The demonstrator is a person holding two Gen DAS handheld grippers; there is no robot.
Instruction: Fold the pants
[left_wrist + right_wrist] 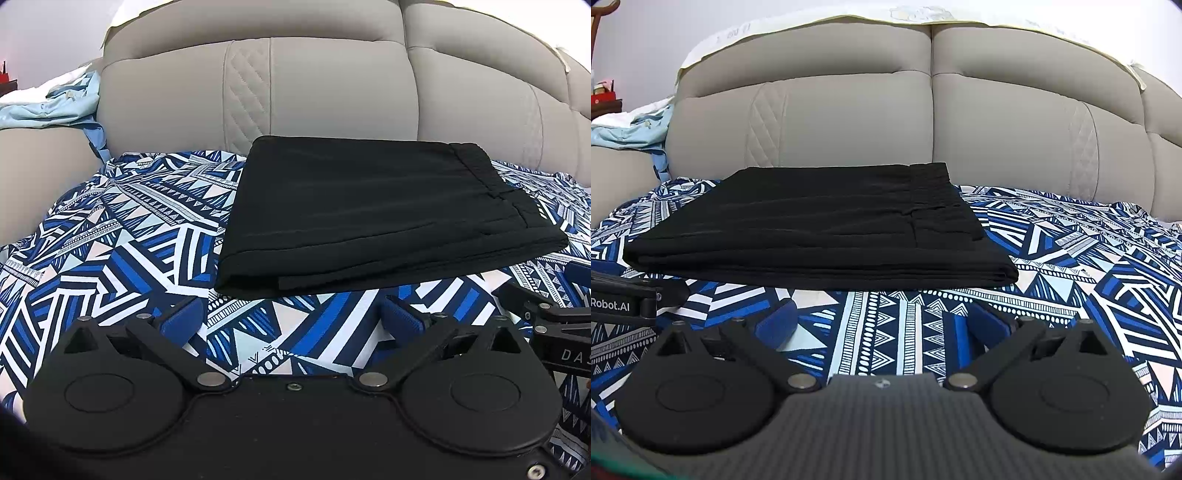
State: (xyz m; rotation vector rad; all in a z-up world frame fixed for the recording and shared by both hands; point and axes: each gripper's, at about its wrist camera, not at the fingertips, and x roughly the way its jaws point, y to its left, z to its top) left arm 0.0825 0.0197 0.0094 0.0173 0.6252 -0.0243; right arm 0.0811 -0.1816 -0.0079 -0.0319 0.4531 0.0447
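A: Item one, pants (369,214). Location?

B: Black, lying flat on the patterned sheet (110,240) of the bed, near the padded grey headboard (332,85). Folded into a compact rectangle of several layers, stacked edges facing the cameras, waistband (934,195) uppermost on the right-hand part. Edges look aligned; by that I would judge the folding complete or nearly so.

A: Item two, left tool (291,319).

B: Fingers spread wide apart, nothing between them. Blue pads (181,317) hang over bare sheet, just short of the near edge of the pants, not touching.

A: Item three, right tool (882,319).

B: Same condition: fingers apart, empty, low over the sheet in front of the bundle, apart from it. Each tool shows at the edge of the other's view, so they sit side by side.

A: Reason for that placement?

B: Likely a release posture. Both are clear of the cloth so the fold is not dragged or disturbed. The bundle sits on the flat middle of the sheet, which keeps the layers from sliding.

A: Other stock?

B: A light-blue garment (55,107), crumpled, at the far left beside the headboard. Well apart from the pants.

A: Risks?

B: A pad catching the near edge could lift the top layer.
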